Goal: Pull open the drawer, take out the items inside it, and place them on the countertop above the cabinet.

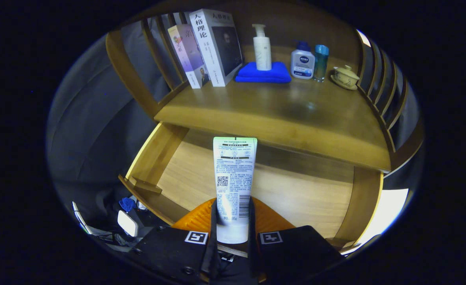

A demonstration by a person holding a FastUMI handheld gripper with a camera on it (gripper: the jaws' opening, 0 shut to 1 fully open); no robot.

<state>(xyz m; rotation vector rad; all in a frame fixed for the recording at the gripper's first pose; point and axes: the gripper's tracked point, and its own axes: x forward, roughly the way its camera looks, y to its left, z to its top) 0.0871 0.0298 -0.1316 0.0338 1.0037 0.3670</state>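
Gripper (233, 215) clenched narrowly on a white squeeze tube (234, 178), both fingers pressing its lower sides, tube held above the pulled-open wooden drawer (304, 194), below the countertop (280, 111) carrying books (207, 47), pump bottle (262, 47), blue cloth (263, 74).

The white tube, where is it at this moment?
In the gripper view the white tube is clamped between the two fingers of the gripper, above the open drawer and in front of the countertop.
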